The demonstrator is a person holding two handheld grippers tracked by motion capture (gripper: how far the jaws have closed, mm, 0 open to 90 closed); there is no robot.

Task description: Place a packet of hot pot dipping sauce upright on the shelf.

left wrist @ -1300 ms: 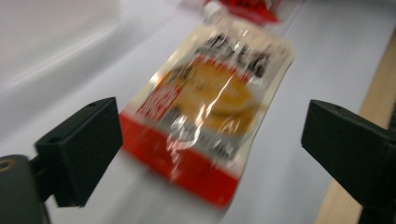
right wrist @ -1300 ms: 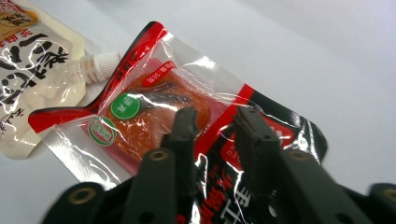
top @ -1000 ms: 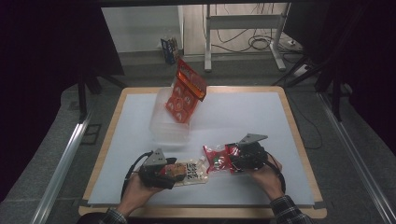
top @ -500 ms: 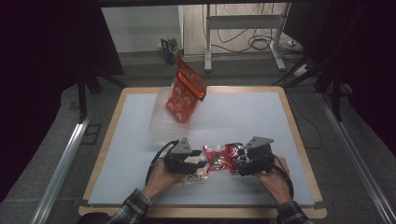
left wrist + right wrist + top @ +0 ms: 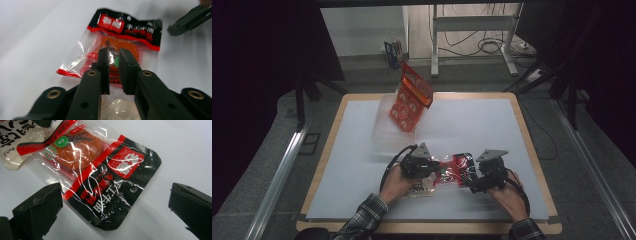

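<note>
**Inspector:** While the left gripper (image 5: 430,165) sits over the red-and-black packet (image 5: 455,169), confirm its location.

**Assistant:** The packet lies flat on the tabletop (image 5: 492,125), near the front edge, between the two hands. Its left end overlaps a white packet (image 5: 419,187). Farther off, a red bag (image 5: 411,97) leans in a clear bin (image 5: 384,131), well apart.

**Inspector:** Gripper states?

**Assistant:** The left gripper (image 5: 113,56) has just been closing; its jaws now stand nearly together over the clear end of the packet (image 5: 120,50). Whether they pinch the film I cannot tell. The right gripper (image 5: 116,207) has just been opening; its jaws stand wide apart, either side of the black end of the packet (image 5: 100,180), touching nothing.

**Inspector:** Handling assessment?

**Assistant:** In my judgement it is light, soft and crinkly, with glossy film that will likely slip. The orange filling makes a thicker middle; the flat sealed ends are the sounder hold. A one-ended grip would let the rest droop, and the white packet below may drag along.
</note>
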